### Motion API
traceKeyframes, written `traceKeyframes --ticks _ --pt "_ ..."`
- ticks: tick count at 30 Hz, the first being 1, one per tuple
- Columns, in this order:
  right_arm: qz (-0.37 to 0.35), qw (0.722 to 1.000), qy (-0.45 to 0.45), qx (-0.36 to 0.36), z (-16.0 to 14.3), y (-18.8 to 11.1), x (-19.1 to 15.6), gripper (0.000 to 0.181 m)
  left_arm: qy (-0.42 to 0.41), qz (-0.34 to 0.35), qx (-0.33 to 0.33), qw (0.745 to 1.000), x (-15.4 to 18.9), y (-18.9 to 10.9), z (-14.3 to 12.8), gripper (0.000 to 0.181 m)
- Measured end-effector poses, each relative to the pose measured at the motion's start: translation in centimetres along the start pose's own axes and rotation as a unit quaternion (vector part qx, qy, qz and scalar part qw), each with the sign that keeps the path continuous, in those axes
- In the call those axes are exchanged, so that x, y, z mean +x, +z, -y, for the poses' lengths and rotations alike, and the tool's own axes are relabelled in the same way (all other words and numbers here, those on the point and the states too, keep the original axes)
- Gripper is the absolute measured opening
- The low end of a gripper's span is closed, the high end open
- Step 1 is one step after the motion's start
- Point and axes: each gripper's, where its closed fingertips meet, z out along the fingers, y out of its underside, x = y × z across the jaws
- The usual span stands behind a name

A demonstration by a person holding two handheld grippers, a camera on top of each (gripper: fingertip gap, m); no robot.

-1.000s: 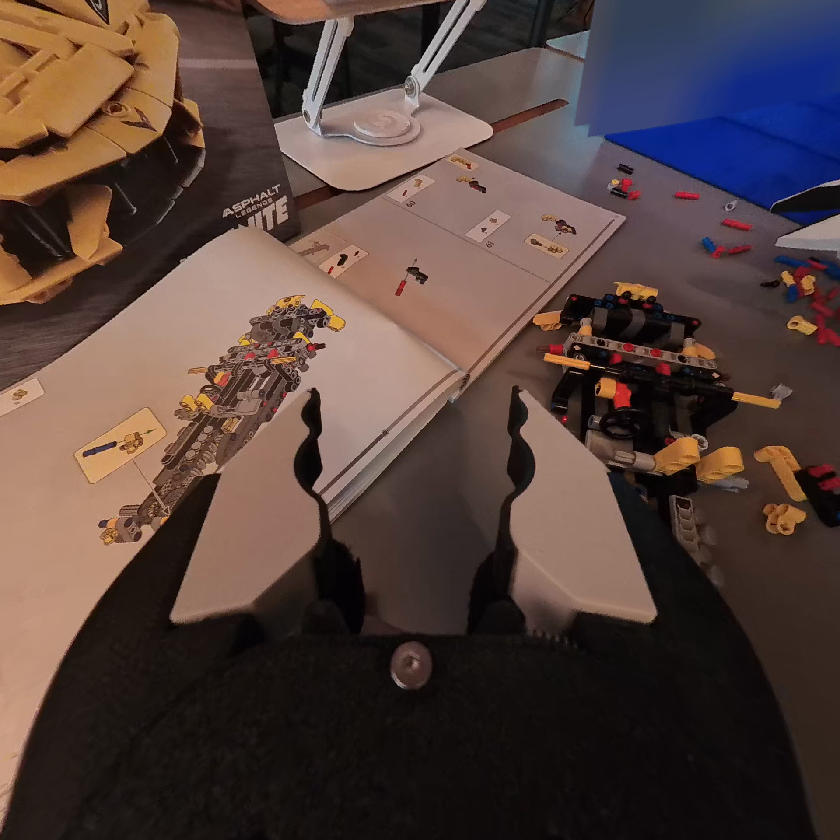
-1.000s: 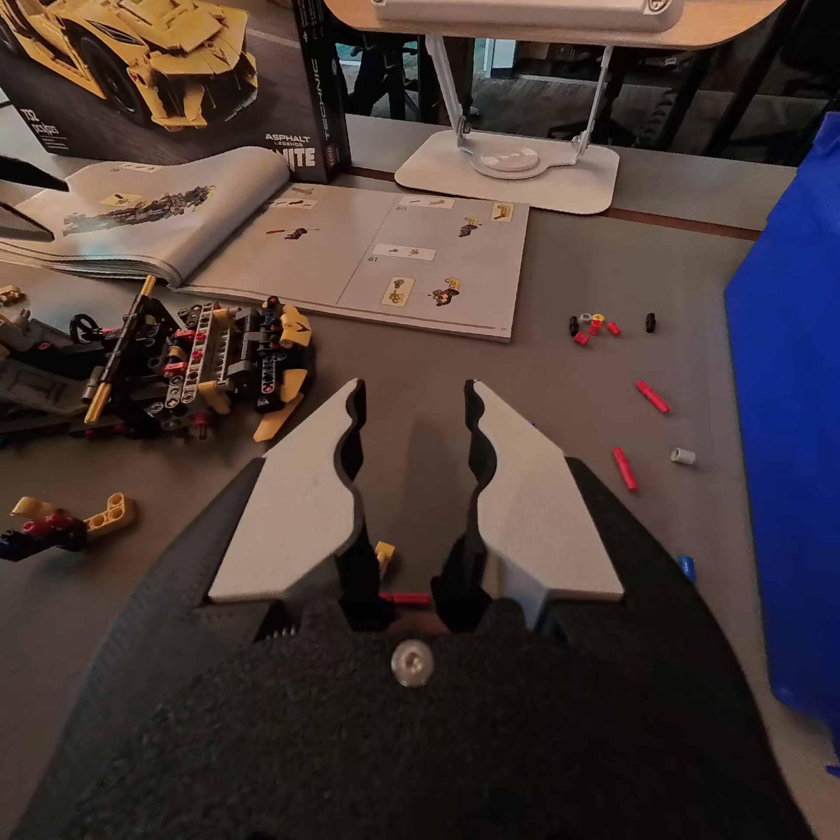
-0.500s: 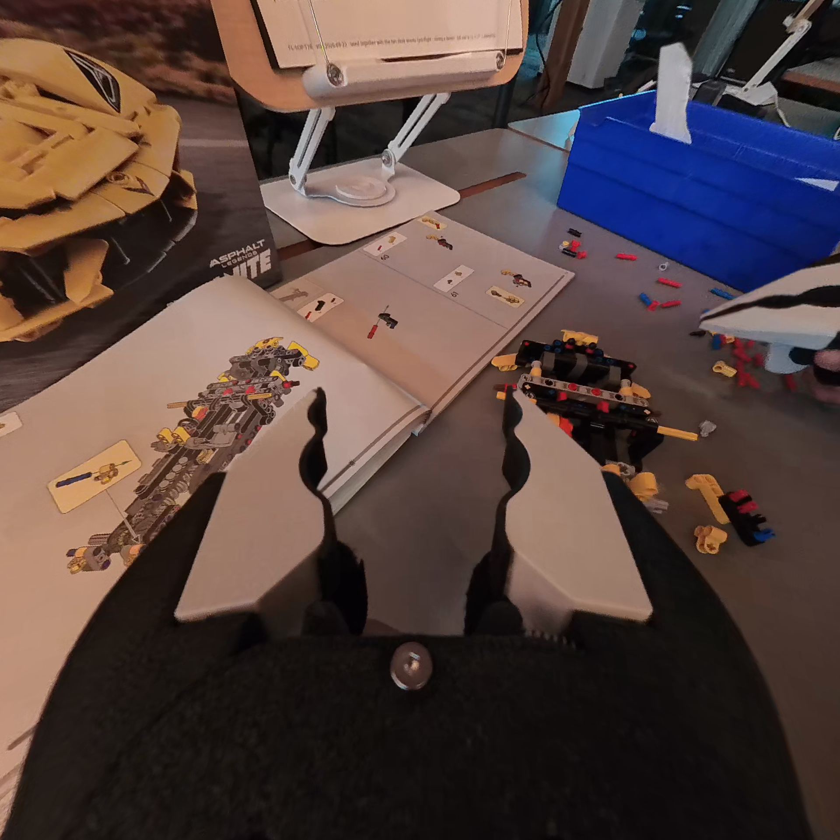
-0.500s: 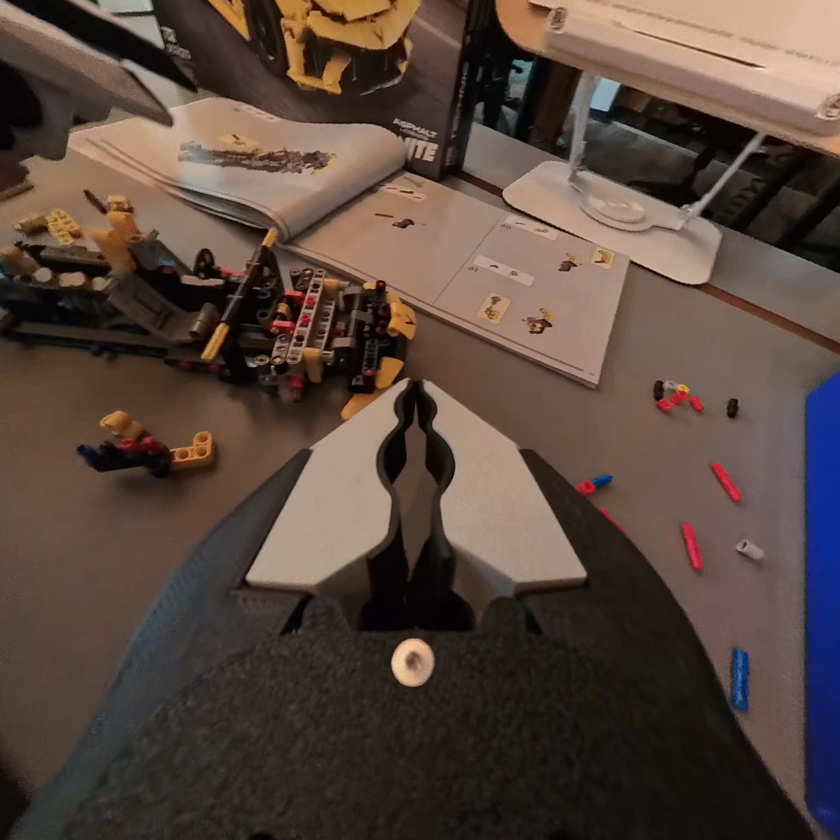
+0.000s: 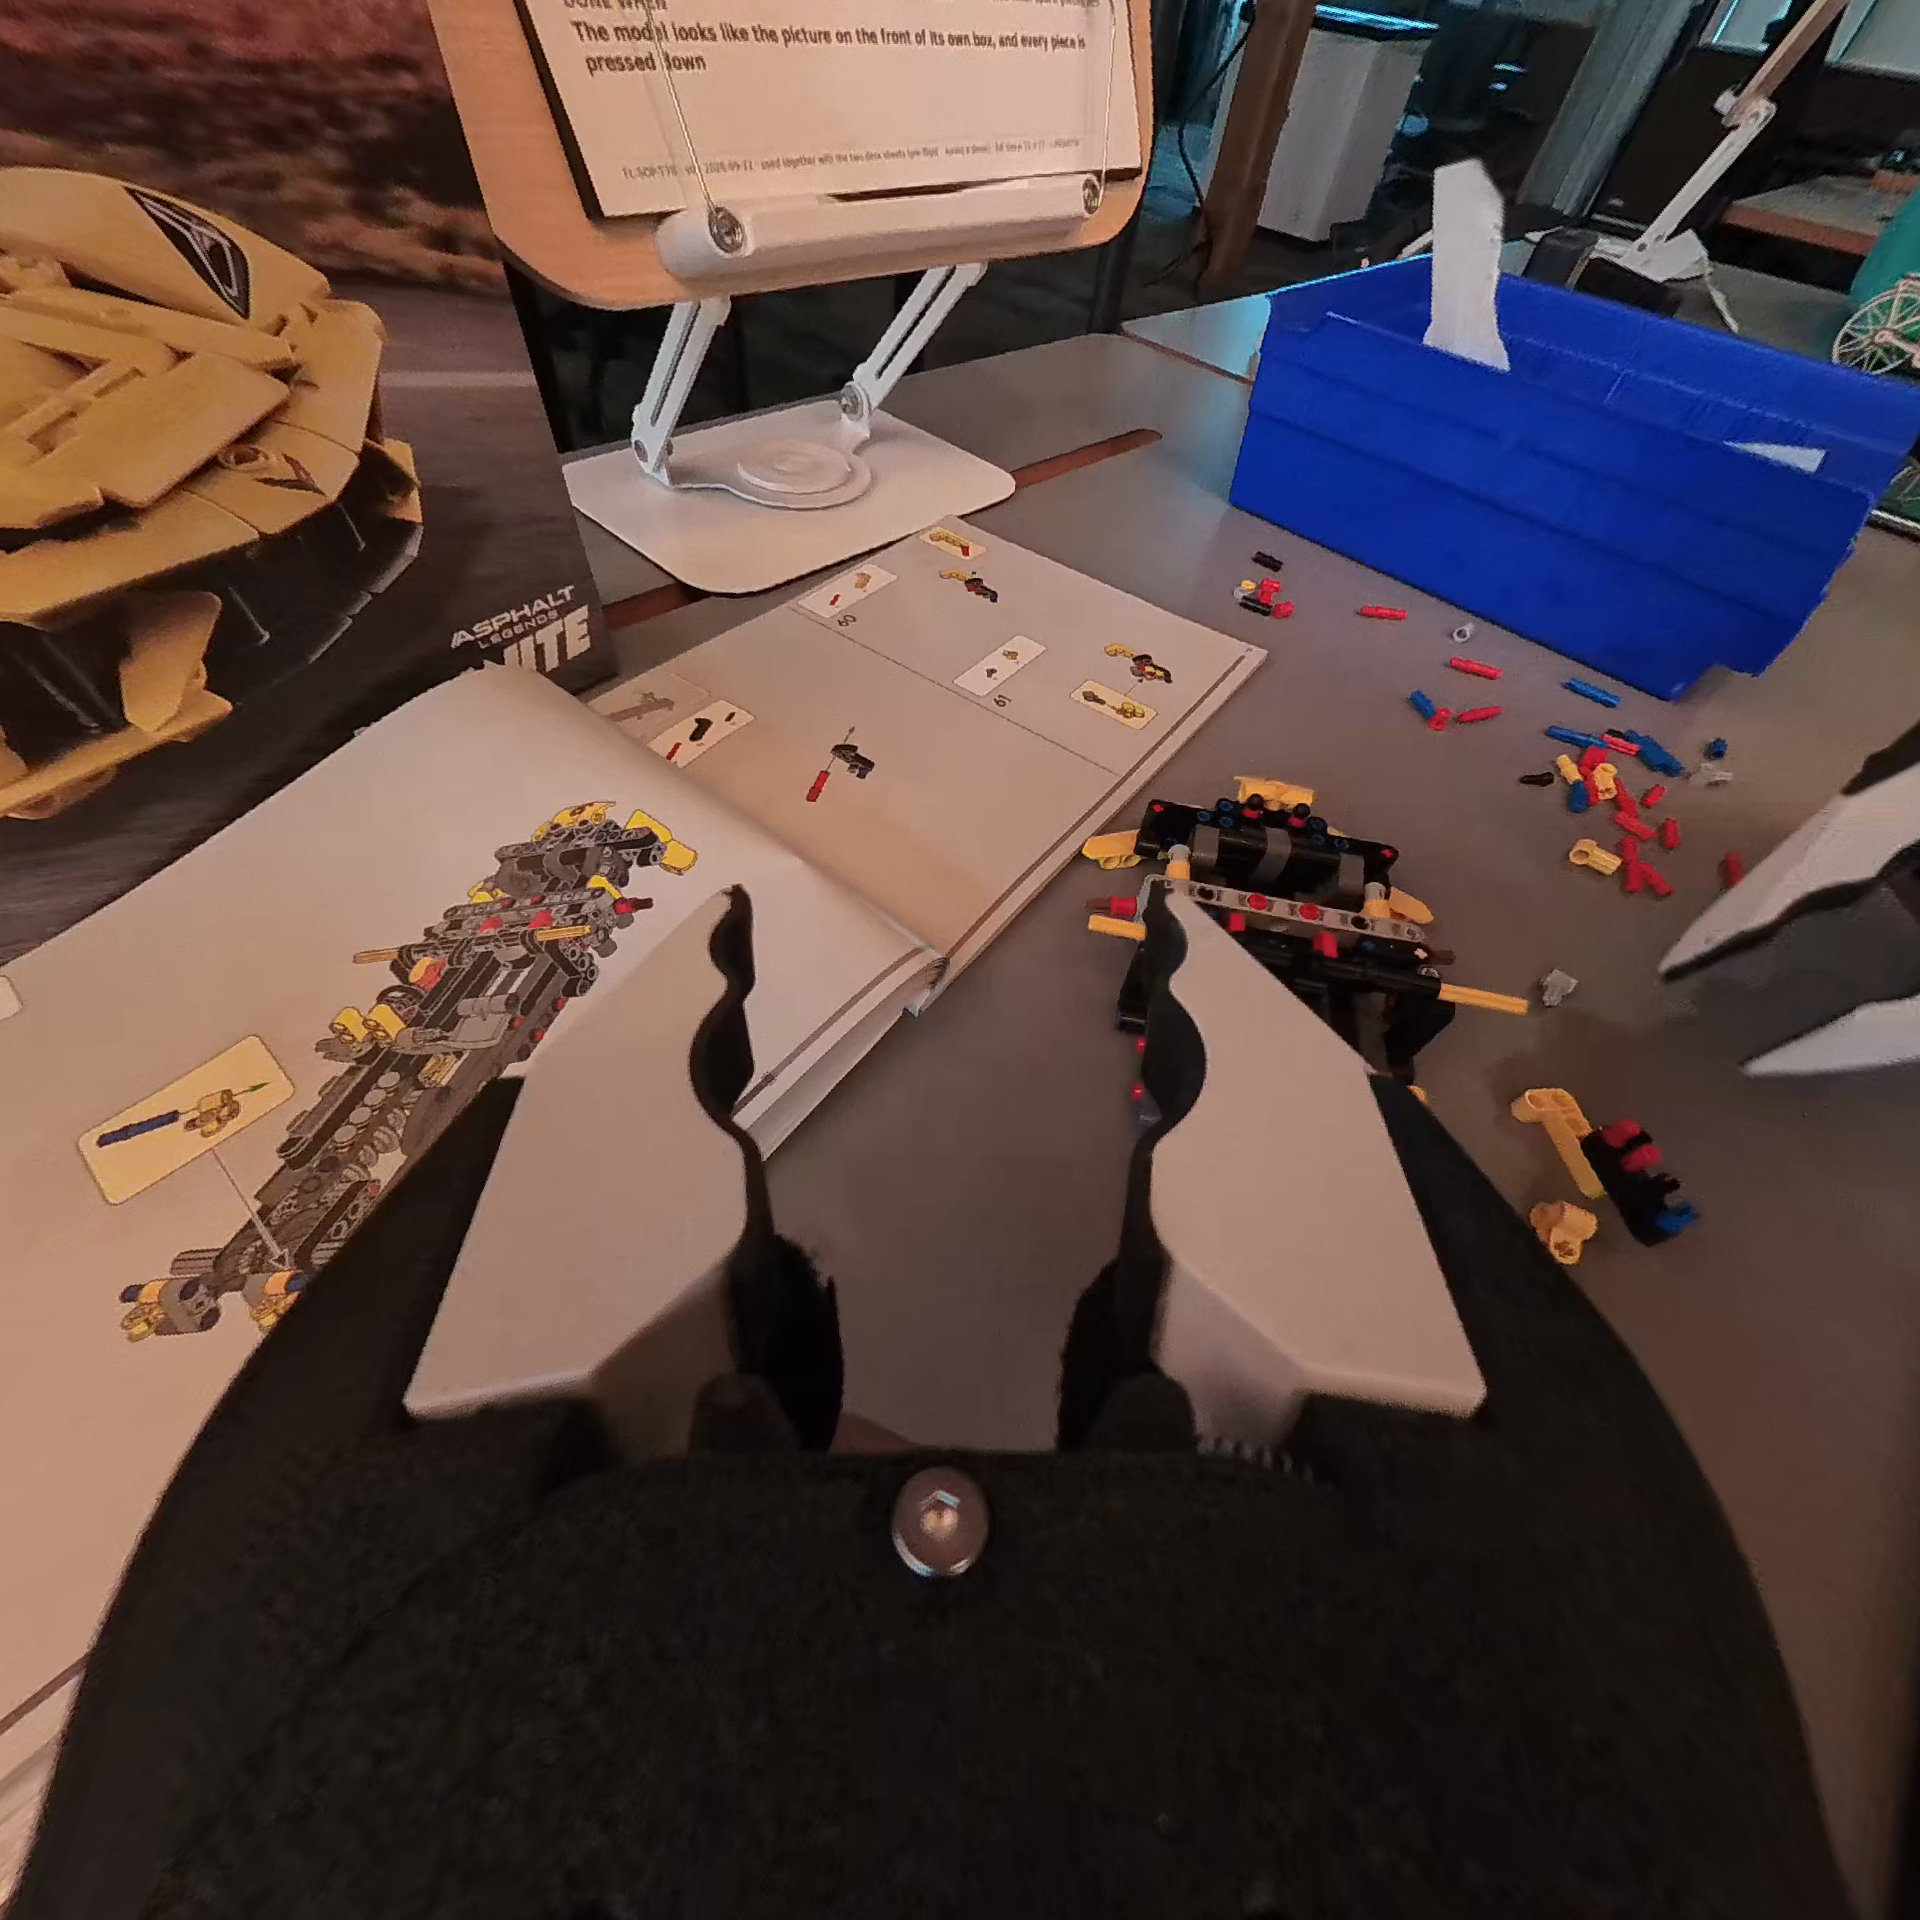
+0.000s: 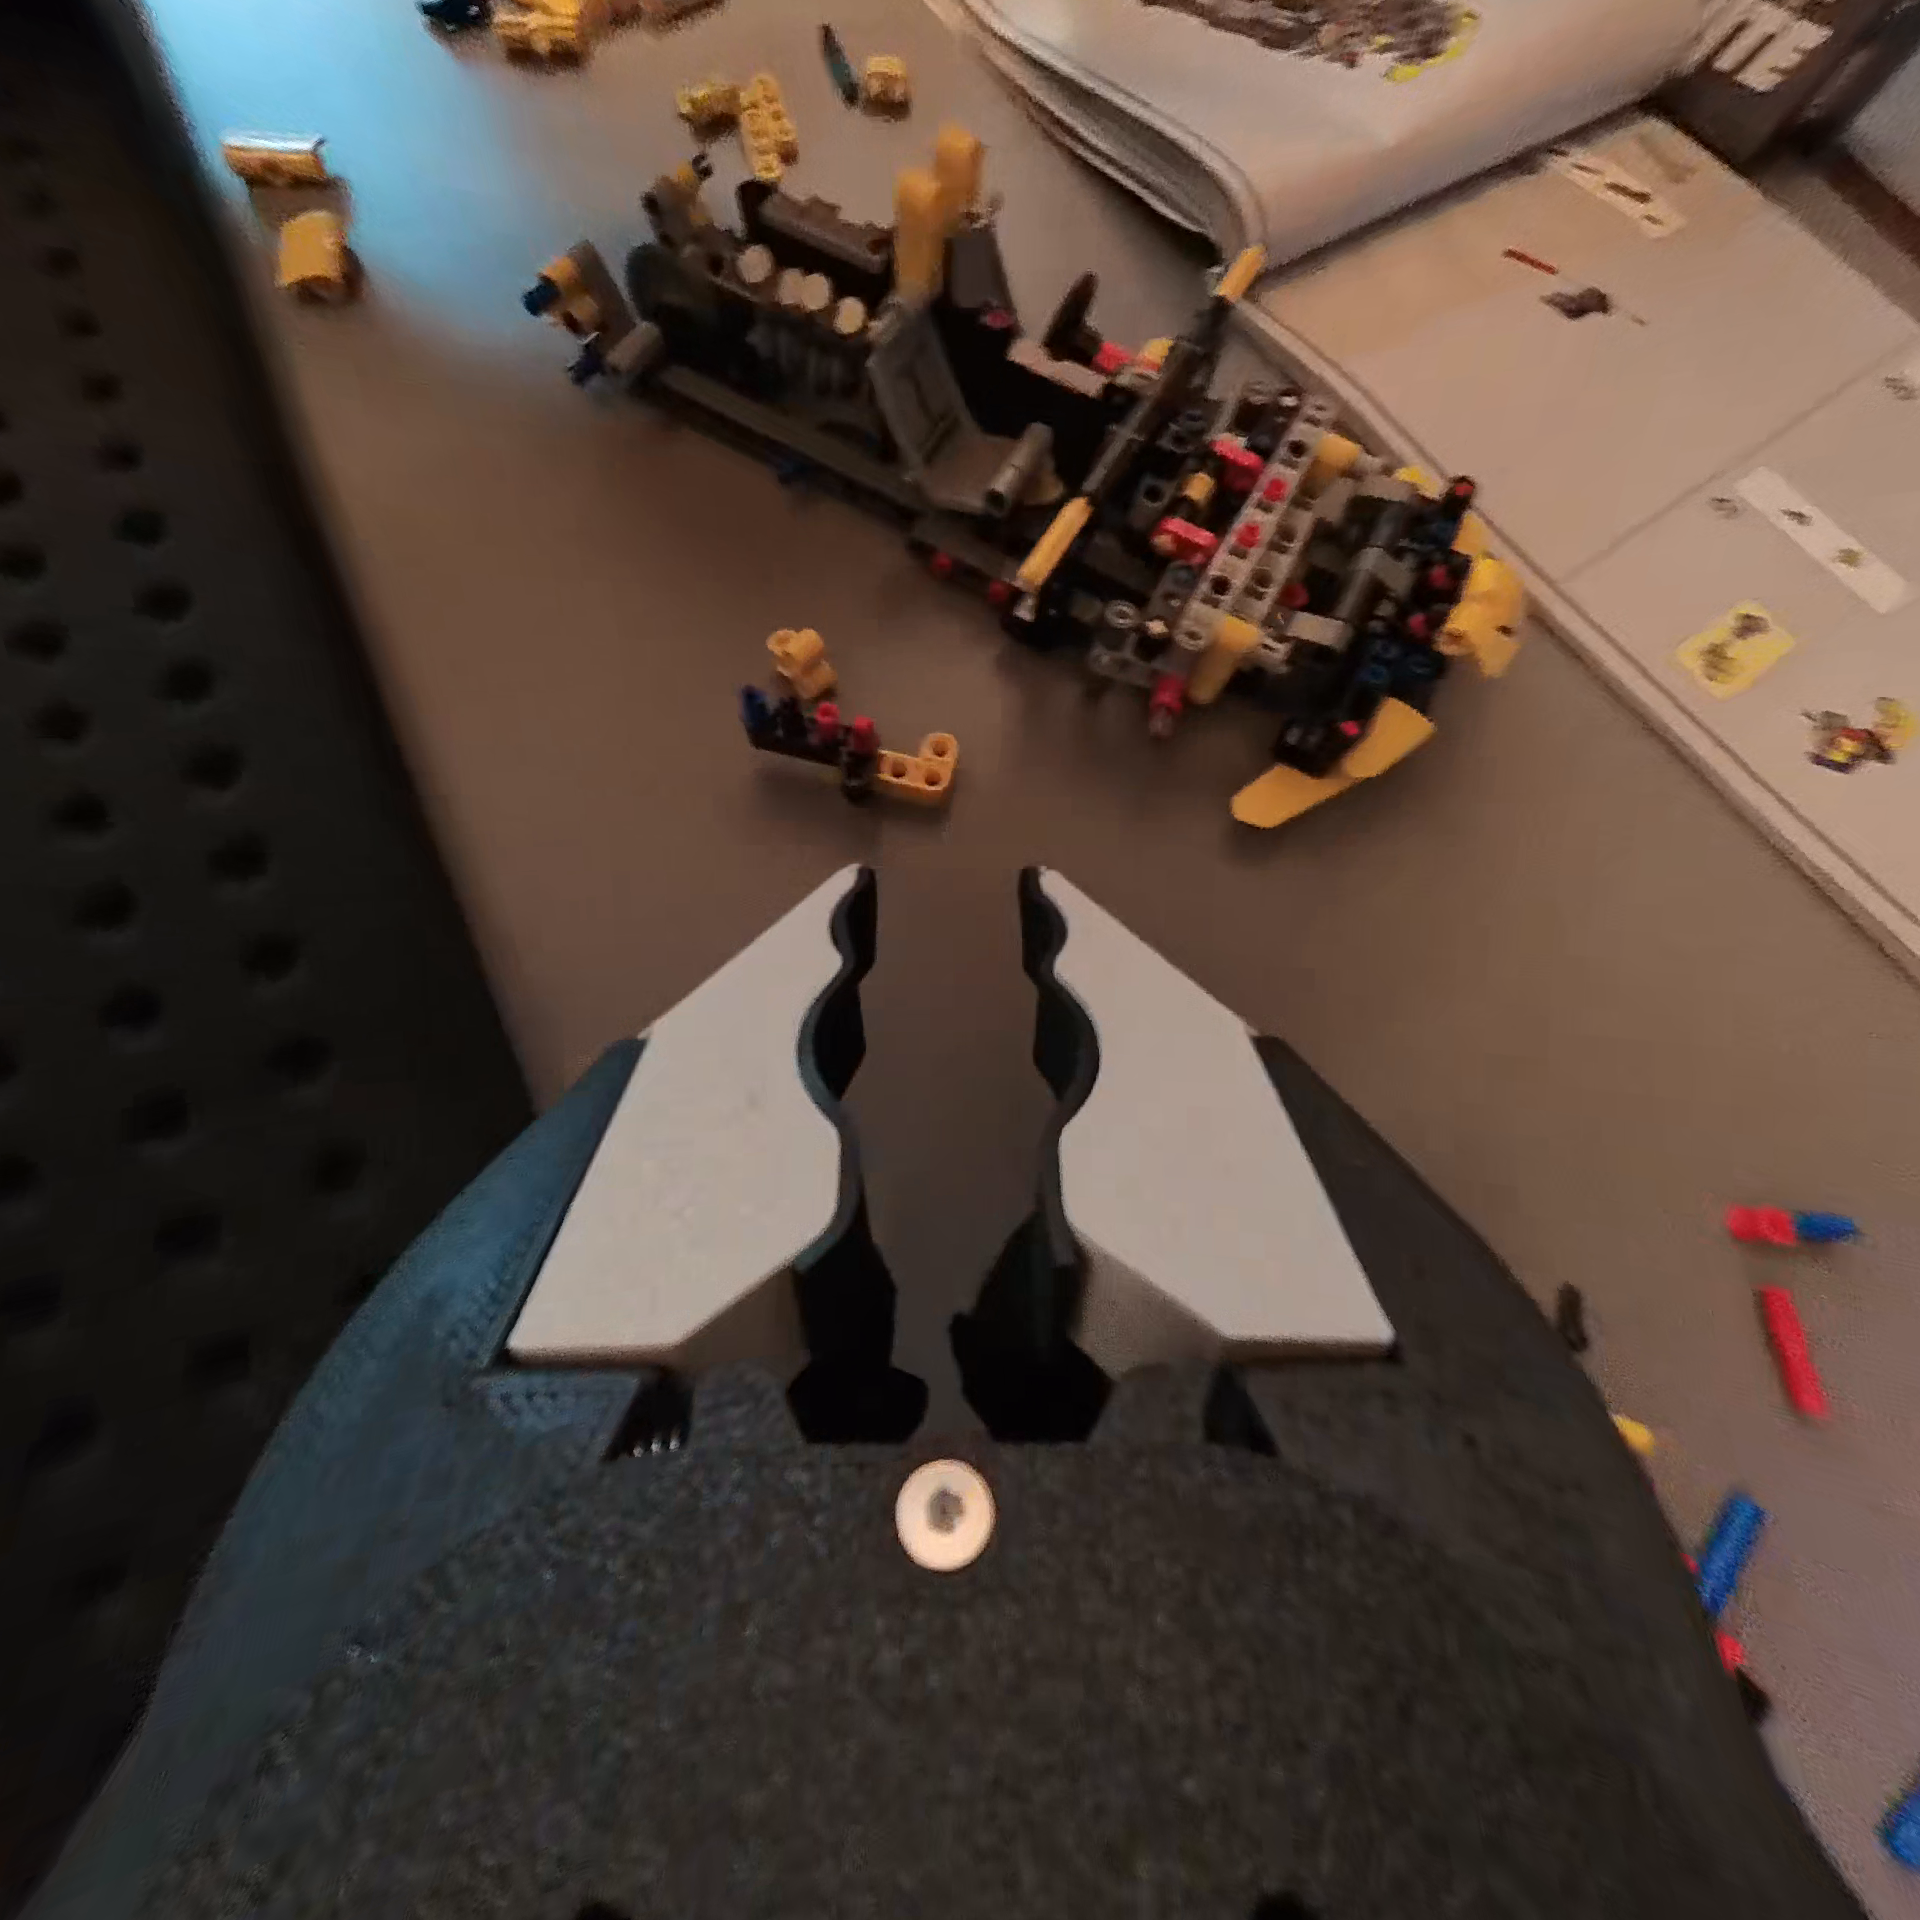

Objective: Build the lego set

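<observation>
We've got the half-built black, grey and yellow brick chassis (image 5: 1283, 914) lying on the grey counter (image 5: 966, 1143), right beside the edge of the open white instruction booklet (image 5: 644, 914). Seen from the right wrist view, that same chassis (image 6: 1091, 488) stretches across the counter with a yellow curved panel at its near end. Just in front of it sits a small black sub-assembly with red pins and a yellow angled piece (image 6: 852, 732), apart from the chassis.

Our left claw (image 5: 951, 904) is released, fingers spread wide, nothing between them, hovering above the counter between booklet and chassis. Our right claw (image 6: 948, 878) is parted too, a narrower gap, empty, pointing at the small sub-assembly; it also shows at the right edge of the left wrist view.

Farther out, loose red, blue and yellow pins (image 5: 1616, 790) lie scattered near a blue plastic bin (image 5: 1558, 488). Behind the booklet stands the dark set box showing a yellow car (image 5: 208, 436), next to a white-footed wooden document stand (image 5: 790, 208).
</observation>
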Motion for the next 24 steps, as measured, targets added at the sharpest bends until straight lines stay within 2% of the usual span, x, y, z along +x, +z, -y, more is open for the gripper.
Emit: traceKeyframes --ticks 4,8,15,17,19,22,24 --pt "-0.014 1.000 0.024 0.004 -0.2 -0.1 0.9 0.027 0.008 0.007 0.001 1.000 -0.2 -0.1 0.1 0.077" --pt "0.012 1.000 0.013 0.013 0.0 0.6 -0.2 0.028 0.019 0.012 -0.005 1.000 -0.2 0.0 -0.1 0.077" --pt "-0.004 1.000 0.001 0.030 0.4 0.7 0.1 0.027 0.039 0.016 -0.011 0.999 0.0 0.1 -0.3 0.076" --pt "-0.041 0.998 0.004 0.055 1.0 0.7 1.2 0.025 0.045 0.021 -0.011 0.999 -0.1 0.1 -0.3 0.076" --pt "-0.093 0.988 0.016 0.123 2.4 0.3 2.9 0.026 0.048 0.018 -0.013 0.999 0.0 0.2 -0.4 0.076" --pt "-0.159 0.979 0.031 0.120 2.5 -1.1 5.1 0.024 0.047 0.018 -0.014 0.999 0.0 0.2 -0.5 0.075" --pt "-0.171 0.976 0.057 0.126 2.0 -1.5 5.8 0.021 0.046 0.016 -0.015 0.999 0.1 0.3 -0.6 0.074"
